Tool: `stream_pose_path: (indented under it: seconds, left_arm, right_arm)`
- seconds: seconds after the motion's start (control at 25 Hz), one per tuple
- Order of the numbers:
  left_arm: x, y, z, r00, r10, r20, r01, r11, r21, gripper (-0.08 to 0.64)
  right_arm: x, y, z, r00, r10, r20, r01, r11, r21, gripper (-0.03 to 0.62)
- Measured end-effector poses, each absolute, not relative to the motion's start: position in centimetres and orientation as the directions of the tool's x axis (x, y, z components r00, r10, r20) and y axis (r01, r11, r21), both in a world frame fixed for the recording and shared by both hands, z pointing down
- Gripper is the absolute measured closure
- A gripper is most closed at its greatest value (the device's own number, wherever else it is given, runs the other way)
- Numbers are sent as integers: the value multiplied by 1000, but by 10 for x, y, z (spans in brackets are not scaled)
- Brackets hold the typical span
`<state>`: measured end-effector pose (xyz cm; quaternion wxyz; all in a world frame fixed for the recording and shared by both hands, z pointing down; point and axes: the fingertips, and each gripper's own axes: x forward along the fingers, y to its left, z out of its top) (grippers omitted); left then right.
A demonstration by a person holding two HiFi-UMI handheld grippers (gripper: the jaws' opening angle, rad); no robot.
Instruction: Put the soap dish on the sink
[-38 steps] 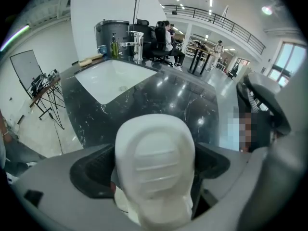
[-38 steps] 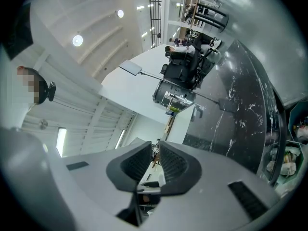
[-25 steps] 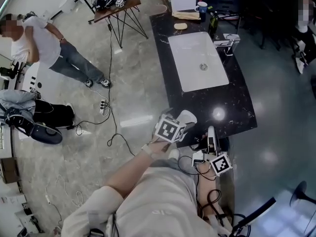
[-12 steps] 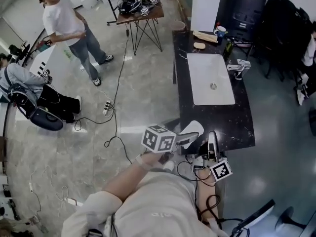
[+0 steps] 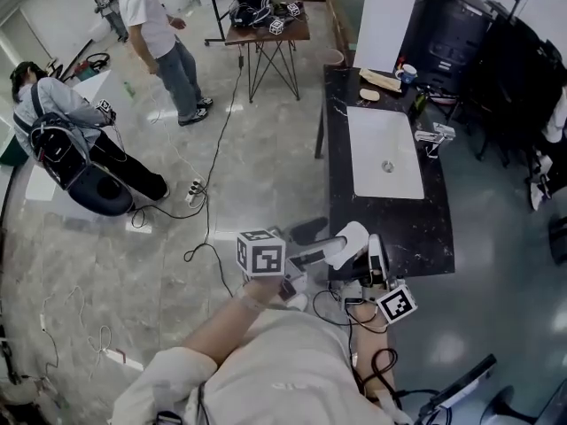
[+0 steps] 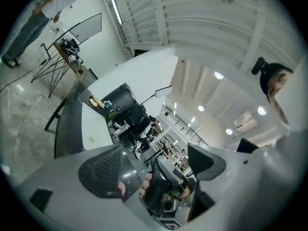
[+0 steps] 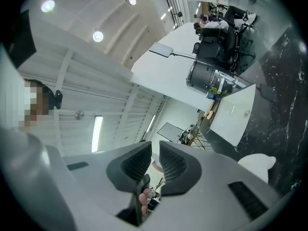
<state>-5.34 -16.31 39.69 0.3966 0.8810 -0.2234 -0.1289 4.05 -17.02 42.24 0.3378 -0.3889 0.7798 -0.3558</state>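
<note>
A white sink basin [image 5: 387, 153] is set in the black marble counter [image 5: 341, 149]. At the counter's far end lies a small tan oval thing [image 5: 369, 95], possibly the soap dish. My left gripper [image 5: 345, 242] hovers by the counter's near left corner. Its jaws [image 6: 154, 160] stand open and have just been closing a little, with nothing between them. My right gripper [image 5: 376, 244] is beside it above the near edge. Its pads [image 7: 137, 163] are almost together with only a thin slit and grip nothing.
A wooden board [image 5: 383, 80], a cup [image 5: 407, 72], a dark bottle [image 5: 418, 103] and the faucet [image 5: 434, 134] stand round the basin's far and right sides. Cables [image 5: 199, 228] trail over the floor. People [image 5: 159, 34] and a small table [image 5: 266, 29] are at the back left.
Both grippers have risen near the counter's near edge, and the left one's marker cube has shifted left and rolled. The head view now shows more of the room's far end.
</note>
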Motion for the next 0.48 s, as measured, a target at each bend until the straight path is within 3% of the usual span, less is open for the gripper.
stream_pose_path:
  seconds: [0.28,0.48]
  left_arm:
    - [-71,-155,374,849,-493,-191,-165,-591,789,202]
    - [-91,-158,369,801,-540,-258,-119,-567,815,432]
  right_arm:
    - [31,-170,409,-490,-830,-265,-354,467,-810,528]
    - [22,-170,407,-494,-827,-268,-349,471,-810,528]
